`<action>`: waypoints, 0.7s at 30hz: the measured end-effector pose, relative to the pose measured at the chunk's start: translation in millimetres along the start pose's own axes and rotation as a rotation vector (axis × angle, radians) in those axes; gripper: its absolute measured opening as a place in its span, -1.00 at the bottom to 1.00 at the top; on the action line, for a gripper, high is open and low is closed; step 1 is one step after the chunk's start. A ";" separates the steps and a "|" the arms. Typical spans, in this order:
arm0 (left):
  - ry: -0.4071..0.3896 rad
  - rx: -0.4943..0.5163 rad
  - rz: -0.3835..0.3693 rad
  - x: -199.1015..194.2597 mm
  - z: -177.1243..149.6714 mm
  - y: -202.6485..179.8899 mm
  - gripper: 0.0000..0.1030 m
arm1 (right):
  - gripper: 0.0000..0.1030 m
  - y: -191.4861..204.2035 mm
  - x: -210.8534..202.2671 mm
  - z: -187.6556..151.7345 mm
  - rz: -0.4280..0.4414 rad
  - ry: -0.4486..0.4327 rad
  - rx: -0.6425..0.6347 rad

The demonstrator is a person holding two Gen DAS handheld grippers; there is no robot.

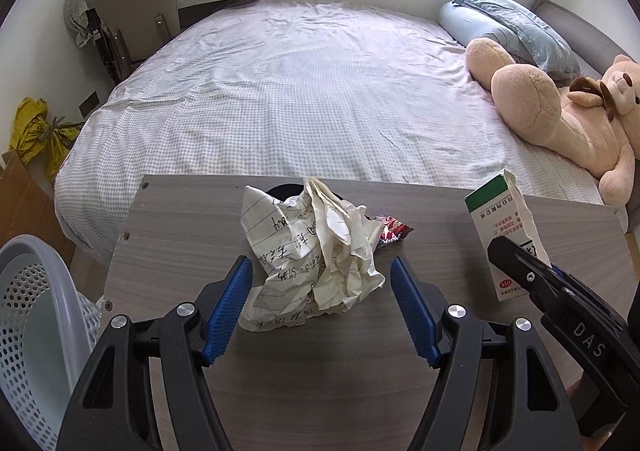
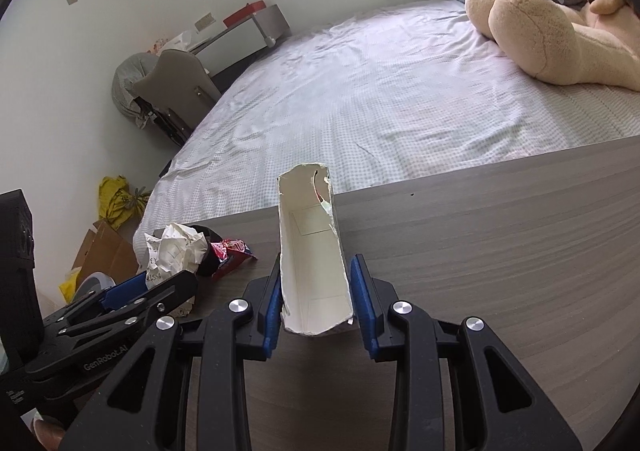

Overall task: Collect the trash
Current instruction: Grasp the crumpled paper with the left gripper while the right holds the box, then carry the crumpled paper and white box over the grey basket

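A crumpled wad of lined paper (image 1: 316,255) lies on the grey wooden table (image 1: 192,219), with a red snack wrapper (image 1: 390,233) behind it. My left gripper (image 1: 322,283) is open, its blue pads on either side of the wad and apart from it. My right gripper (image 2: 316,291) is shut on a torn white and green carton (image 2: 310,251), held open end up above the table. In the left wrist view the carton (image 1: 502,219) and the right gripper (image 1: 516,263) show at the right. The right wrist view has the paper wad (image 2: 174,251), the wrapper (image 2: 228,257) and the left gripper (image 2: 156,287) at its left.
A pale perforated laundry basket (image 1: 36,315) stands at the table's left. Beyond the table is a bed (image 1: 288,99) with a large teddy bear (image 1: 560,115) and a blue pillow (image 1: 508,27). A chair (image 1: 136,23), a yellow bag (image 1: 38,131) and cardboard (image 2: 108,251) sit by the left wall.
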State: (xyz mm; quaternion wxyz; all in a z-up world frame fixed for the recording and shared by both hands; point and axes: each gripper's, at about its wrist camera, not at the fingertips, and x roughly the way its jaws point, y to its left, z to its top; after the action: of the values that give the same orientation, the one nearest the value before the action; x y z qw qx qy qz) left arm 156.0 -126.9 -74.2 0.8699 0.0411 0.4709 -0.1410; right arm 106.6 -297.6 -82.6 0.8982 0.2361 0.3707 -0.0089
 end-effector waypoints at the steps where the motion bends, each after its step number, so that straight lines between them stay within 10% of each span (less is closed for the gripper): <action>1: 0.001 0.004 0.002 1.5 0.4 -0.8 0.33 | -0.38 -1.2 -0.3 0.4 0.004 -0.001 0.005; 21: -0.002 -0.040 -0.016 -12.7 -13.6 16.0 -0.08 | -0.38 -4.5 -2.0 0.0 0.024 -0.003 0.011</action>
State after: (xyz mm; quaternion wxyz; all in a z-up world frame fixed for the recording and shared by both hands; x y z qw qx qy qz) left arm 143.0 -106.1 -72.1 0.8698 0.0200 0.4731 -0.1386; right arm 104.4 -301.9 -83.1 0.8975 0.2454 0.3663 -0.0004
